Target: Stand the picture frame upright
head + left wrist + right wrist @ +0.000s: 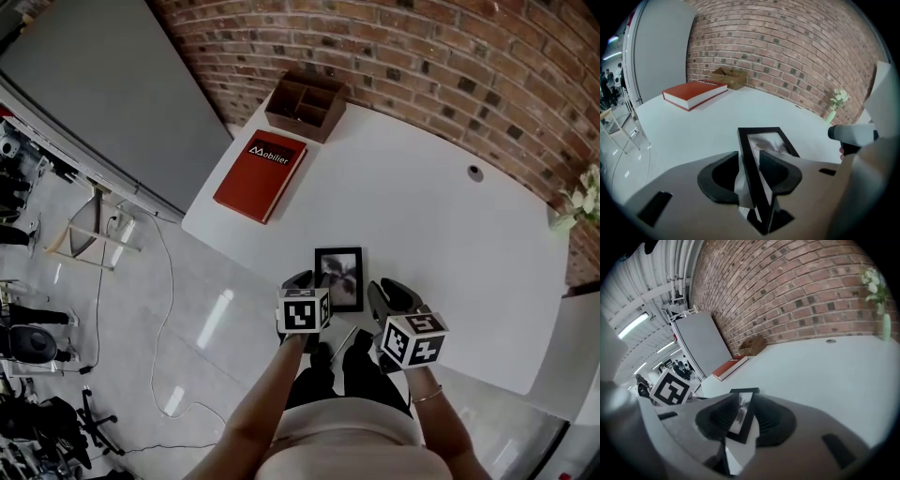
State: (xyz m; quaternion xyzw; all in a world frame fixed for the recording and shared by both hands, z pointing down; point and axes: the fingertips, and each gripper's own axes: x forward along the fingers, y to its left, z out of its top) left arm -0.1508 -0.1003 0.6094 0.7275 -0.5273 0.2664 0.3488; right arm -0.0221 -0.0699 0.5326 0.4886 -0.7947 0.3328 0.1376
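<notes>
A black picture frame (339, 272) with a grey photo rests near the front edge of the white table (441, 234). My left gripper (314, 280) is at its lower left corner. In the left gripper view the frame's left rail (749, 159) runs between the two pads, which close on it. My right gripper (376, 292) is at the frame's lower right side. In the right gripper view the frame (743, 404) stands edge-on between the pads, which grip it. A white piece behind the frame shows below both sets of jaws.
A red book (261, 175) lies at the table's far left, with a wooden compartment box (305, 106) behind it against the brick wall. A vase of white flowers (581, 202) stands at the far right. A cable hole (474, 172) sits mid-back. The floor drops off left of the table.
</notes>
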